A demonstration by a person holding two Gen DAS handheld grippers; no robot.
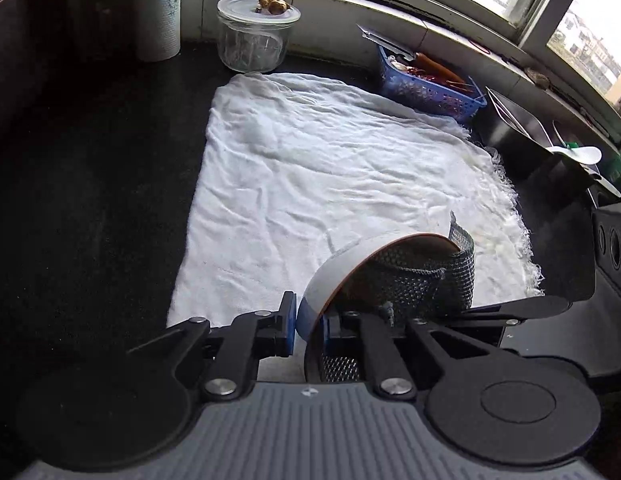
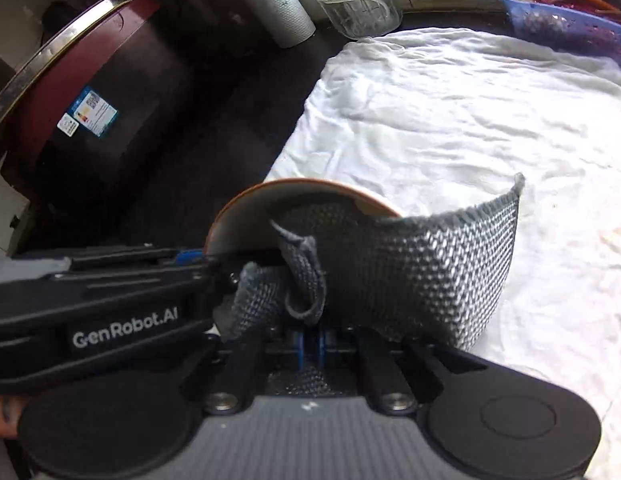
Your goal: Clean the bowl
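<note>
A bowl [image 1: 330, 276], pale outside with a brown rim, is held tilted above a white cloth [image 1: 310, 168]. My left gripper [image 1: 308, 320] is shut on the bowl's wall, one blue pad outside and one inside. A grey woven dishcloth [image 1: 422, 276] is pressed inside the bowl. In the right wrist view my right gripper [image 2: 312, 344] is shut on this dishcloth [image 2: 410, 264], which fills the bowl [image 2: 250, 212] and folds over its rim. The left gripper's body [image 2: 110, 312] shows at the left there.
A lidded glass jar [image 1: 252, 36] and a paper towel roll [image 1: 158, 8] stand at the back of the dark counter. A blue basket [image 1: 426, 84] of utensils sits by the window. A metal container [image 1: 522, 128] is at right. A dark red round appliance [image 2: 90, 92] stands at left.
</note>
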